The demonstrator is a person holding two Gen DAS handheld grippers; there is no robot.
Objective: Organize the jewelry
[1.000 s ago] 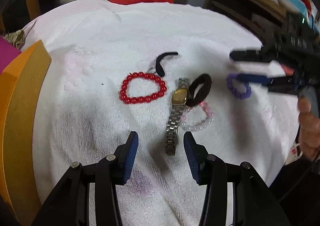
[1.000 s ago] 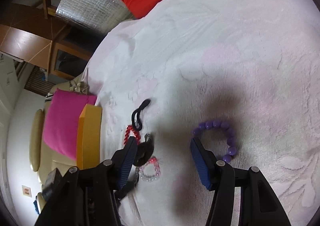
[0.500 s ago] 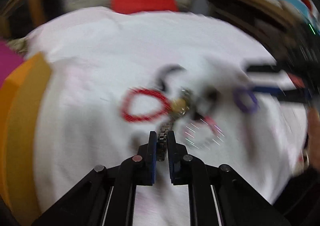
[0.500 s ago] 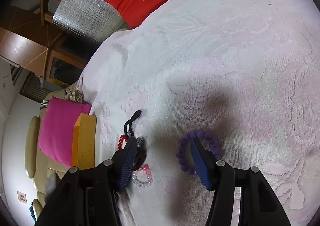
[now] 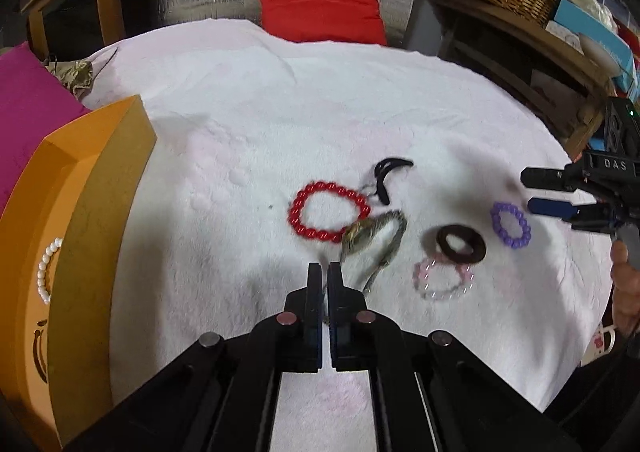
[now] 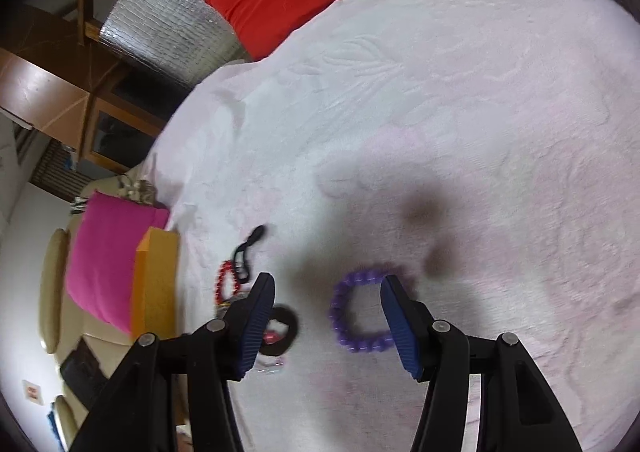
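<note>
Left wrist view: the left gripper [image 5: 324, 275] is clamping its two pads together on one end of the metal watch [image 5: 374, 238], whose band is arching up off the white towel [image 5: 248, 139] and appearing blurred. The red bead bracelet [image 5: 330, 211] is lying just beside the watch face, with a black hair clip [image 5: 386, 175] just beyond it. To the right, a dark hair tie [image 5: 461, 244] is overlapping the upper edge of a pale pink bead bracelet [image 5: 444, 280]. The purple bead bracelet [image 5: 511, 224] is lying farther right, near the right gripper [image 5: 534, 191], whose fingers are standing apart. An orange box [image 5: 100, 187] is sitting at the left edge, holding a pearl strand [image 5: 45, 270].

Right wrist view: the right gripper [image 6: 328, 318] is hovering with its fingers wide apart. The purple bead bracelet [image 6: 360, 312] is lying on the white towel [image 6: 460, 111] between them, against the right-hand pad [image 6: 400, 326]; contact cannot be confirmed. The dark hair tie [image 6: 284, 330] is partly showing behind the left-hand pad.
</note>
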